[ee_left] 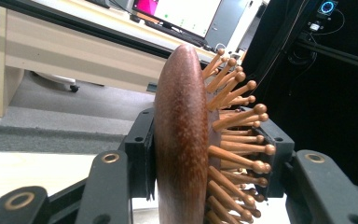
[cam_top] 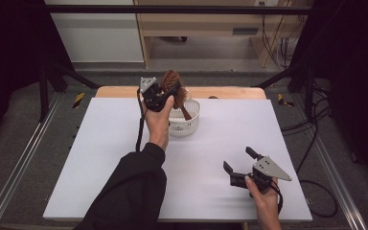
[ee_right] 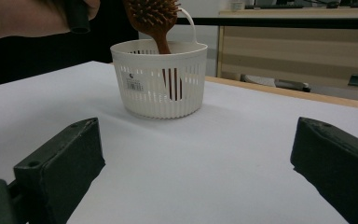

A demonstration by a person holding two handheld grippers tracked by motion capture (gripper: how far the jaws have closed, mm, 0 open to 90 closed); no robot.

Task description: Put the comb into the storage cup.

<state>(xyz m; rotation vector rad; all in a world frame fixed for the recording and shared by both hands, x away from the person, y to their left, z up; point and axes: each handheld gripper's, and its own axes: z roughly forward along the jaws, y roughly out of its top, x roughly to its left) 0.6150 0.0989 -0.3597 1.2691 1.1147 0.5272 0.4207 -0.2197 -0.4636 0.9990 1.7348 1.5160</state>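
— Tongs first: what do you have on the left?

— My left tongs (cam_top: 168, 93) are pinching a dark brown wooden paddle hairbrush with peg bristles (ee_left: 186, 140) by its head, one jaw on the smooth back, the other against the bristles.

— And the brush sits where?

— I see it raised over a white slotted plastic basket (cam_top: 188, 122), head up and tilted, its handle reaching down inside the basket (ee_right: 161, 84).

— The right side?

— My right tongs (cam_top: 238, 163) are spread wide with nothing between the jaws, low over the white tabletop (cam_top: 124, 163), well apart from the basket and pointed toward it.

— Where is the basket?

— It stands on the tabletop near the far edge.
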